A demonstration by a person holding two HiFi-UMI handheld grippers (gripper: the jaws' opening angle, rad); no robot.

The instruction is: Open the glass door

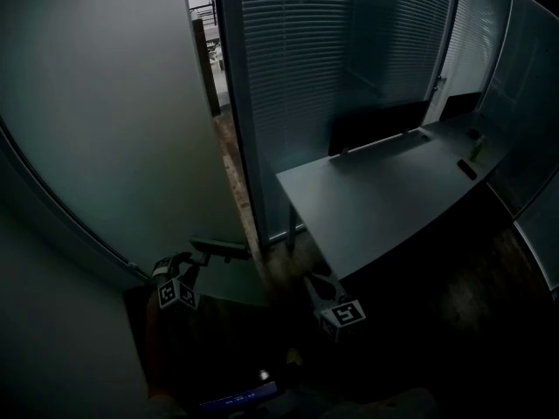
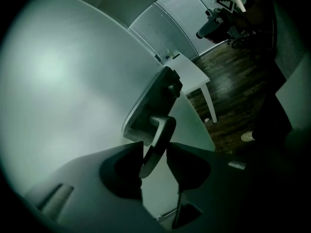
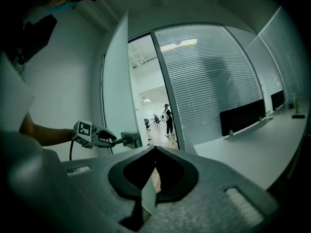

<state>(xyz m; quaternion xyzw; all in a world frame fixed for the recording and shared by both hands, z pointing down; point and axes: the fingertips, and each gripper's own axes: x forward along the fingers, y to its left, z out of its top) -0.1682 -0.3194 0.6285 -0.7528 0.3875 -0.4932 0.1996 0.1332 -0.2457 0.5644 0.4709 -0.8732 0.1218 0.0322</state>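
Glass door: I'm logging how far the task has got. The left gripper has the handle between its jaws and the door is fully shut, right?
Not quite. The left gripper does have the handle between its jaws, but the glass door is not shut. It stands open: the right gripper view shows a bright hall through the gap between the door and the door frame.

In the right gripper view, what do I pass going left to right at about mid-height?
left gripper → door handle → person beyond the doorway → dark desk divider → bottle
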